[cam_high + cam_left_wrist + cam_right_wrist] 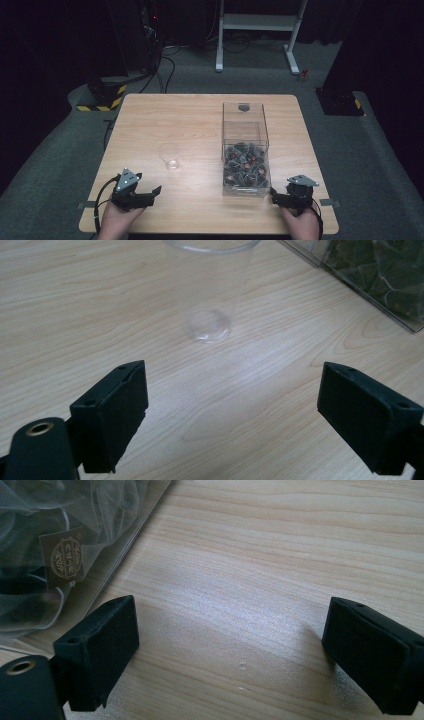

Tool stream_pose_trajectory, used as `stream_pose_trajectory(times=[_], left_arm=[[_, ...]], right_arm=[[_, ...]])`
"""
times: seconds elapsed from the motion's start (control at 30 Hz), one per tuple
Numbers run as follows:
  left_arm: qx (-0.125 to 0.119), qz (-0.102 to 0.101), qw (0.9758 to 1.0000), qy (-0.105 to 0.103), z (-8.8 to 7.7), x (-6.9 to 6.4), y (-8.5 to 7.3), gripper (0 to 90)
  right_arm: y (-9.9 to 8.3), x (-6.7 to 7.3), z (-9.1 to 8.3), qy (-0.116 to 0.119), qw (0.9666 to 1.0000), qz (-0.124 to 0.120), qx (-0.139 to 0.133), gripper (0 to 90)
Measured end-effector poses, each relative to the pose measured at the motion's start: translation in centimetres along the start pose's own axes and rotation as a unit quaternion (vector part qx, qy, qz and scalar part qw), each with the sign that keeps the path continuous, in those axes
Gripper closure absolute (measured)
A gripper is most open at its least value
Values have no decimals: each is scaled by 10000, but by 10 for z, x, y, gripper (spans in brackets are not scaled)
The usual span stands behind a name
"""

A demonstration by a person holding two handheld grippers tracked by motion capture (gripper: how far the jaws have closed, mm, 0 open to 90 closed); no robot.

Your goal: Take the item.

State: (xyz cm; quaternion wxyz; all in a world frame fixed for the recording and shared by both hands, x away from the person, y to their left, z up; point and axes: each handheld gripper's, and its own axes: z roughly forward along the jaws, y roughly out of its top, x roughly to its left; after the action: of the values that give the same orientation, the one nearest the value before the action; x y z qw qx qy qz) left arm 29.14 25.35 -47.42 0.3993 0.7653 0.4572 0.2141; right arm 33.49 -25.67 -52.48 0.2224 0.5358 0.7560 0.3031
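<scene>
Both our grippers sit low at the near table (150, 110) edge, jaws wide apart, nothing held. Left gripper (232, 415) faces the clear plastic cup (169, 155), upright mid-table, near but apart. Right gripper (230, 655) sits just beside the clear box (245, 150) of netted tea bags (244, 167), not touching.

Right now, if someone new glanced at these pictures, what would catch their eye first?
Probably the clear box standing right of centre on the wooden table, its lower part heaped with small dark packets. Next, the empty clear plastic cup standing upright to its left, straight ahead of the left claw. Both claws rest open near the table's near edge, the right claw just beside the box's corner.
</scene>
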Motion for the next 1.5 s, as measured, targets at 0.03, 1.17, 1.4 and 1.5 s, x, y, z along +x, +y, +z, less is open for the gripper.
stream_pose_trajectory(times=[0.03, 1.17, 1.4, 1.5], left_arm=[[4, 29, 10000, -12, 0, -1, 1, 126], [-345, 314, 9973, -576, 23, -49, 52, 125], [-296, 318, 9973, -591, 29, -54, 56, 127], [-252, 289, 9973, -630, 33, -56, 57, 133]], right_arm=[[0, 0, 0, 5, 10000, 2, 1, 78], [3, -2, 1, 55, 9999, -95, 89, 76], [6, -5, 2, 87, 9998, -108, 153, 76], [8, -6, 3, 72, 9997, -201, 143, 75]])
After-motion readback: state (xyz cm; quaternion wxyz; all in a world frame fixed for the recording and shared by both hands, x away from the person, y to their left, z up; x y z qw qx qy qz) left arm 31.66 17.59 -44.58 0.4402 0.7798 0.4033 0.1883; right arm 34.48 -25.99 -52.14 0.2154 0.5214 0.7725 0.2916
